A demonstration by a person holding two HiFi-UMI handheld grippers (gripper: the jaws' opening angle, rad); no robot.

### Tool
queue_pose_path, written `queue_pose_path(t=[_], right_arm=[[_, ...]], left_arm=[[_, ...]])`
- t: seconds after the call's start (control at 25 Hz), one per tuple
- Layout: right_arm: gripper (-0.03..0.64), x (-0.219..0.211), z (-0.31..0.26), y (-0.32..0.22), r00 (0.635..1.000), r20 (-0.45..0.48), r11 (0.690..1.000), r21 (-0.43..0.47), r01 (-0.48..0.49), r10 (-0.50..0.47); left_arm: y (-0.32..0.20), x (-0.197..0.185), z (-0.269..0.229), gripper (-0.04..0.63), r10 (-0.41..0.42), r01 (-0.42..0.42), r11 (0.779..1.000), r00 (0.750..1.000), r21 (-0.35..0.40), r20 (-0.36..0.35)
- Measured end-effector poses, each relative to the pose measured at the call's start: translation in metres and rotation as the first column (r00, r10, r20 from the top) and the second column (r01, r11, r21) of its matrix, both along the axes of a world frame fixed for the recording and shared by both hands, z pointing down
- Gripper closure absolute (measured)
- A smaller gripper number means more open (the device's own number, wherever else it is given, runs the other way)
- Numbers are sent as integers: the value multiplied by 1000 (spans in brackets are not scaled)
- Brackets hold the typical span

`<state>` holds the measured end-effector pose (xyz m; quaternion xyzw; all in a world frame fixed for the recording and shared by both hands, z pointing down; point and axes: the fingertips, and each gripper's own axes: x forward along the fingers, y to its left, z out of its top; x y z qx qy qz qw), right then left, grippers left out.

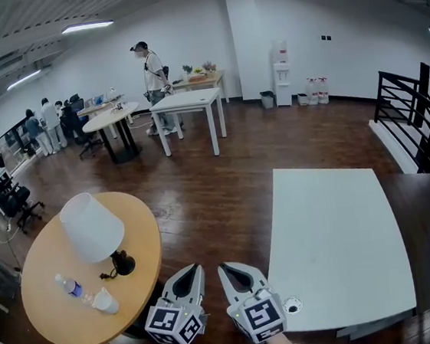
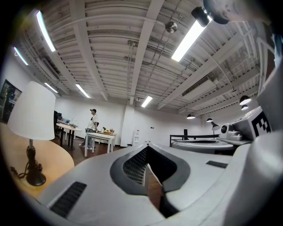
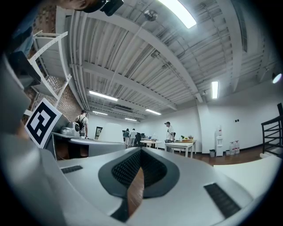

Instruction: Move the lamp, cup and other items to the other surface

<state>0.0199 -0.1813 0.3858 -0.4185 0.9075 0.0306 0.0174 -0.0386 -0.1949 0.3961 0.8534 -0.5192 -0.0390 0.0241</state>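
Holding left claw (image 1: 196, 269) and right claw (image 1: 223, 267) closed on nothing, hovering between round surface (image 1: 55, 328) carrying lamp (image 1: 92, 228), cup (image 1: 105, 301), bottle (image 1: 70, 286) and white surface (image 1: 340, 253).

- My left gripper (image 1: 194, 270): light grey tapered shell, dark ribbed teardrop recess.
- My right gripper (image 1: 223, 268): same grey build.
- Each carries a white marker cube (image 1: 174, 324) with black squares.

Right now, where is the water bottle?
Head view, lower left: the water bottle lies on the round wooden table, beside the cup, left of the lamp.
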Motion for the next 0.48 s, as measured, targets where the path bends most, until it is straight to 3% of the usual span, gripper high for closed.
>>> queue_pose_path(t=[0.48], right_arm=[[617, 2, 0, 1, 1000, -6, 1000, -10, 1, -1]], left_arm=[[1, 2, 0, 591, 1, -1, 1000, 1000, 0, 4]])
